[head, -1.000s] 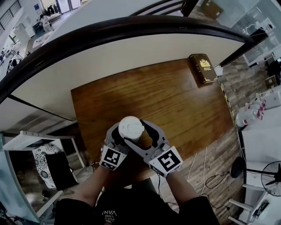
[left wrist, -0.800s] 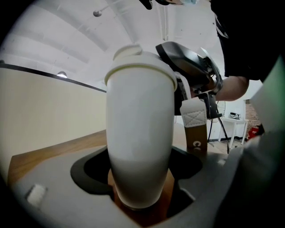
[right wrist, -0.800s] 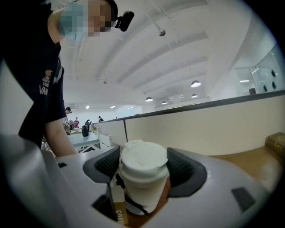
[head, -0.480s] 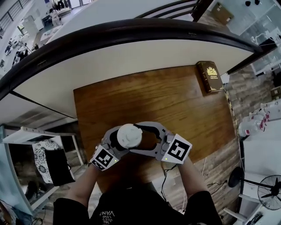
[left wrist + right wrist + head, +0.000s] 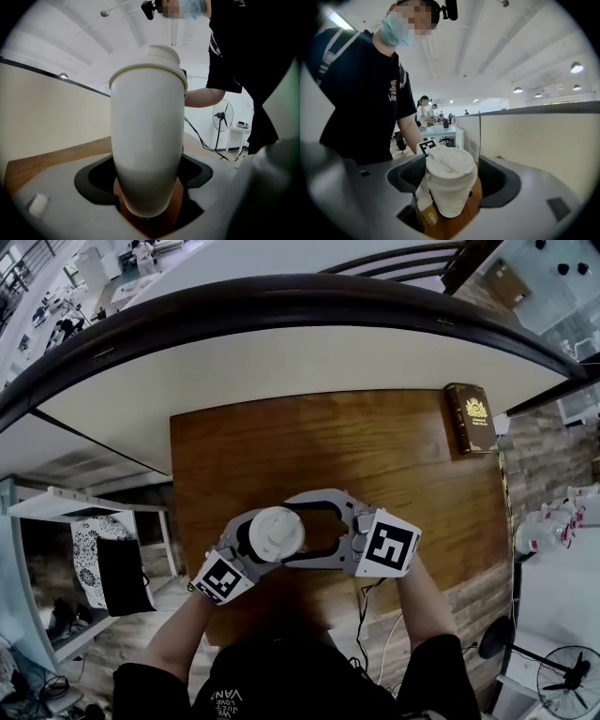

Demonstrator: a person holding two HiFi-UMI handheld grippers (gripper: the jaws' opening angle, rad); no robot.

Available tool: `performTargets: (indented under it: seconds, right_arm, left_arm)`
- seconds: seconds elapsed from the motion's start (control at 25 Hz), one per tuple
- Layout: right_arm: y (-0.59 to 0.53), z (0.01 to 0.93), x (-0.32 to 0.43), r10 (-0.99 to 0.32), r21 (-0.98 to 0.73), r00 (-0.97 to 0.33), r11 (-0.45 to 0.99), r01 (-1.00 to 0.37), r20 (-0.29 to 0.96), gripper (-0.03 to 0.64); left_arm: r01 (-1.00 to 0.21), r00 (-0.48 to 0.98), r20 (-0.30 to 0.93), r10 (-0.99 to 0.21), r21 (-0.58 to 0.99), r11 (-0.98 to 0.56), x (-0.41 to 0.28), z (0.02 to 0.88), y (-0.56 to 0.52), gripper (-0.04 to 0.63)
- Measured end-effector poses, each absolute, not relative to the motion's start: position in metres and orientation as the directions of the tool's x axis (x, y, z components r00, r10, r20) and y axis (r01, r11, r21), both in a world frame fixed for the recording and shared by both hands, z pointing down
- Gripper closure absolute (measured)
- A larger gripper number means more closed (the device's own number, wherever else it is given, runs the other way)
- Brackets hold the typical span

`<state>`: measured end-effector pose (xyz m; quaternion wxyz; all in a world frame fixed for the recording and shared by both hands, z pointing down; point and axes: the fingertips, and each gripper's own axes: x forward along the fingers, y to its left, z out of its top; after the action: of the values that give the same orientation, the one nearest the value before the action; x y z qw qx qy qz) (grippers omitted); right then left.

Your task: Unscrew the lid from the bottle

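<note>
one white bottle (image 5: 147,150) stands upright on the wooden table (image 5: 375,456) with its single white lid (image 5: 277,532) on top. the bottle is opaque and capped, so what it holds cannot be told. the left gripper (image 5: 255,545) has its jaws closed in against the bottle's body, the dark pads meeting the white wall on both sides low down. the right gripper (image 5: 298,533) reaches in from the right, its jaws spread only as wide as the lid and set against its rim on either side; in the right gripper view the lid (image 5: 451,171) sits squarely between the two black pads. the bottle stands in the near left part of the table, close to the near edge and not far from the left edge. the bare wood runs open and wide beyond it and off to the right. one dark book (image 5: 471,418) lies flat at the far right corner, well apart from the bottle. a pale partition (image 5: 281,381) curves along the table's far edge. in count: two grippers, one bottle, one lid, one book.
</note>
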<state>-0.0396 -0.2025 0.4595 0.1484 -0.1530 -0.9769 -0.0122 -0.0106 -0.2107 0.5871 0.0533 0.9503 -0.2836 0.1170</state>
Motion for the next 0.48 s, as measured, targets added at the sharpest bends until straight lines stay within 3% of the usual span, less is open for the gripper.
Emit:
performTargets:
  seconds: [0.16, 0.32, 0.48]
  right_arm:
    - [-0.203, 0.445, -0.034, 0.147, -0.051, -0.965, 0.989, 0.139, 0.219, 0.296]
    - [-0.206, 0.437, -0.021, -0.165, -0.041, -0.978, 0.984, -0.171, 0.131, 0.298]
    - [-0.205, 0.438, -0.008, -0.445, 0.005, -0.89, 0.895, -0.447, 0.101, 0.298]
  left_arm:
    - [-0.581, 0.79, 0.257, -0.557, 0.026, -0.813, -0.012, 0.589, -0.211, 0.225]
    - [-0.628, 0.76, 0.264, -0.594, 0.062, -0.776, -0.013, 0.588, -0.215, 0.225]
    - [-0.645, 0.746, 0.265, -0.611, 0.059, -0.762, -0.013, 0.588, -0.217, 0.225]
